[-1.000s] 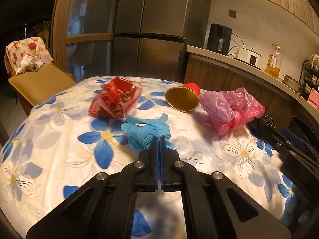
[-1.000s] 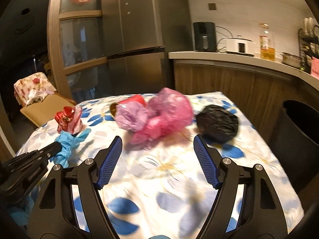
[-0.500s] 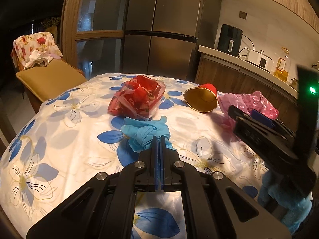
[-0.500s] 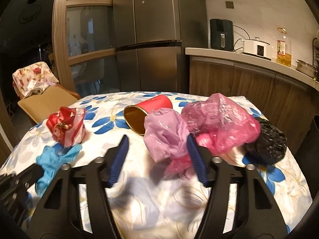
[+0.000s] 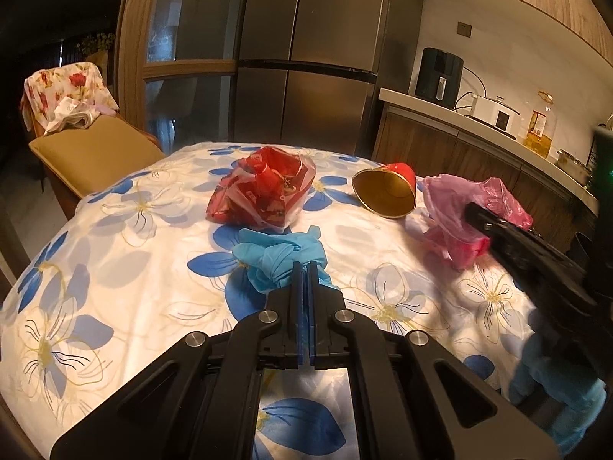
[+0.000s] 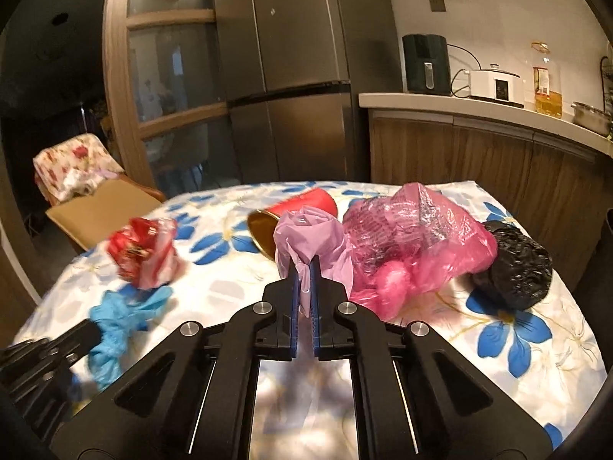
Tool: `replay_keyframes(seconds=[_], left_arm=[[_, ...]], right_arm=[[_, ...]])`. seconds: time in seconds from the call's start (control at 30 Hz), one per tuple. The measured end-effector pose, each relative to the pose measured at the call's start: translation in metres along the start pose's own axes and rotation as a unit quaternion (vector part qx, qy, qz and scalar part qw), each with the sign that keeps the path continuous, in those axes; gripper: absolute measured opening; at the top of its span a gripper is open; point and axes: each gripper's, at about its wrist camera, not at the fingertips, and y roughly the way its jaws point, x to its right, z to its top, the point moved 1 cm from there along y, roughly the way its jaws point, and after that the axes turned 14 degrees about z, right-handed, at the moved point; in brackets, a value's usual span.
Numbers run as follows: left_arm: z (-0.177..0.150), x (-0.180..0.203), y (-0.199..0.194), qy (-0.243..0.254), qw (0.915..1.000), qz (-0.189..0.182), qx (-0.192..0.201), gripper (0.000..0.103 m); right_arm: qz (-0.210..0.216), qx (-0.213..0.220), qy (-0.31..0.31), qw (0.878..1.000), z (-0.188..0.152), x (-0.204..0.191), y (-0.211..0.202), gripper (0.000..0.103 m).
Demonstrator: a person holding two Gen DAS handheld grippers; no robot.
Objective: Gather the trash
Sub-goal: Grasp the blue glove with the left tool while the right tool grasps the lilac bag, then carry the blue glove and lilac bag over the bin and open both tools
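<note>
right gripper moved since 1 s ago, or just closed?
Yes, both. The right gripper advanced from short of the crumpled lilac plastic bag toward the grey fridge and shut on it.

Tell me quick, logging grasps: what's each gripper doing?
Left gripper: shut on the blue glove.
Right gripper: shut on the lilac plastic bag.

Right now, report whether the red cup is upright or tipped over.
Tipped over. The red cup lies on its side on the tablecloth, its gold-lined mouth facing the left wrist camera.
</note>
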Motion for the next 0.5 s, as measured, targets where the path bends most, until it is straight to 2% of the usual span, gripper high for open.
replay_keyframes(seconds=[0.27, 0.5], left_arm=[[0.004, 0.002, -0.014, 0.001, 0.9999, 0.000, 0.015, 0.001], [0.004, 0.011, -0.030, 0.012, 0.9995, -0.010, 0.027, 0.001]], right_arm=[[0.043, 0.027, 0.012, 0.999, -0.003, -0.008, -0.053, 0.005], [0.059, 0.034, 0.017, 0.998, -0.015, -0.014, -0.094, 0.005]])
